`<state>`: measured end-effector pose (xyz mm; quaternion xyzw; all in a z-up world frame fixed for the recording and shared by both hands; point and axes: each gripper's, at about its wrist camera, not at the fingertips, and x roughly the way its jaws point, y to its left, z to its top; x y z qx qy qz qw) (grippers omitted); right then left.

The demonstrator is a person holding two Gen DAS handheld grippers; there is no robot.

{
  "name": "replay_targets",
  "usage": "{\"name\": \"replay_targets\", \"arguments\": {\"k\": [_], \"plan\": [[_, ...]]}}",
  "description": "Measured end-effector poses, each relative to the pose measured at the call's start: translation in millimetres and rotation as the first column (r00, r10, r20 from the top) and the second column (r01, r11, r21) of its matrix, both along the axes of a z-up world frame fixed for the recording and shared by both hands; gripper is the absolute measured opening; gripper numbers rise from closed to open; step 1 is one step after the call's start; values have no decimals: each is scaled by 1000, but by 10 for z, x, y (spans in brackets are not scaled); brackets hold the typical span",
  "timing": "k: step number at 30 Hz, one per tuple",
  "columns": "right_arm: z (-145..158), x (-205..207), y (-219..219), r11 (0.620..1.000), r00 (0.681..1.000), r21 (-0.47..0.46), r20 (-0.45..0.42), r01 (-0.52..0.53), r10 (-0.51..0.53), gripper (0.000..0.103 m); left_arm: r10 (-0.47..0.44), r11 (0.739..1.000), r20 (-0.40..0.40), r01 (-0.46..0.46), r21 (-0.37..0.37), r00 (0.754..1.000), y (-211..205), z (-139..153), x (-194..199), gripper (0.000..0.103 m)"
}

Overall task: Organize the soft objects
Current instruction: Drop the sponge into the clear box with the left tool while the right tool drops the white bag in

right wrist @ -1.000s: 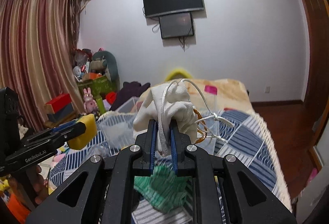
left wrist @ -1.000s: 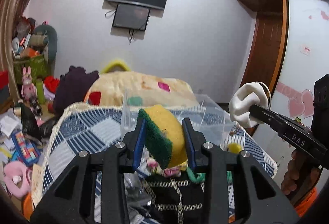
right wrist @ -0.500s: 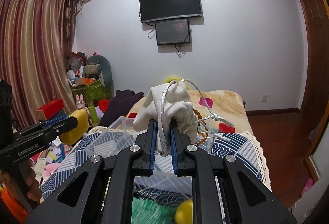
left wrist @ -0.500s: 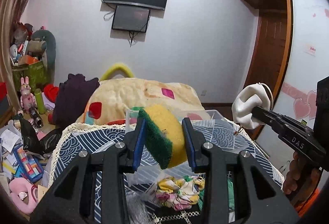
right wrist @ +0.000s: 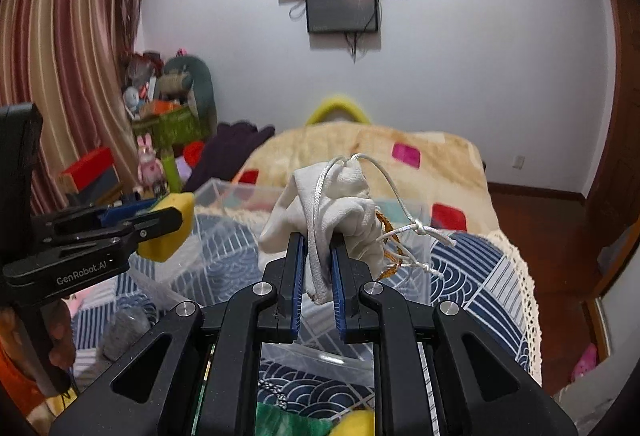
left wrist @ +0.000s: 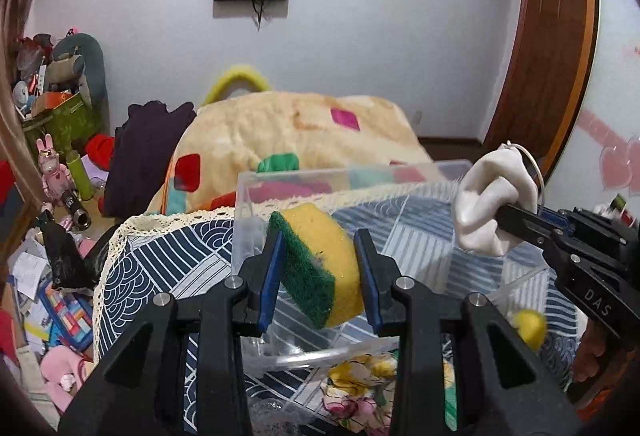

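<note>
My left gripper [left wrist: 320, 264] is shut on a yellow sponge with a green scouring side [left wrist: 316, 264] and holds it over the near wall of a clear plastic box [left wrist: 360, 180] on the bed. My right gripper [right wrist: 316, 256] is shut on a white drawstring pouch [right wrist: 332, 204] with loose cords, held above the same box [right wrist: 232, 196]. The pouch [left wrist: 488, 204] and right gripper also show at the right of the left wrist view. The sponge [right wrist: 168, 228] shows at the left of the right wrist view.
A blue-and-white patterned bedspread [left wrist: 168, 260] covers the bed, with a cream blanket [left wrist: 288, 128] behind the box. Floral cloth [left wrist: 360, 388] and a yellow ball [left wrist: 528, 328] lie near me. Green cloth [right wrist: 288, 420] lies below the right gripper. Toys and clutter [left wrist: 52, 164] crowd the floor at left.
Both grippers have moved forward and lower toward the clear box, which now looks larger and closer. Both grips are unchanged.
</note>
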<state>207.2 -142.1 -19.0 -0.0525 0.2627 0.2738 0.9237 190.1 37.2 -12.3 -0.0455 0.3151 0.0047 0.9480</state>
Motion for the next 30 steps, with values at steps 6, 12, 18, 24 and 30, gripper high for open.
{"name": "replay_targets", "arguments": {"k": [6, 12, 18, 24, 30], "plan": [[-120, 137, 82, 998, 995, -51, -91, -39, 34, 12, -29, 1000, -93, 30, 10, 995, -31, -150, 178, 35], [-235, 169, 131, 991, 987, -104, -143, -83, 68, 12, -53, 998, -133, 57, 26, 990, -79, -257, 217, 36], [-253, 126, 157, 987, 986, -132, -149, -94, 74, 15, -64, 997, -126, 70, 43, 990, -120, -263, 193, 42], [-155, 33, 165, 987, 991, -133, -102, -95, 81, 42, -80, 995, -100, 85, 55, 992, -167, -186, 70, 56], [8, -140, 98, 990, 996, -117, -25, -82, 80, 48, -85, 995, -39, 87, 41, 996, -159, 3, -158, 60]]}}
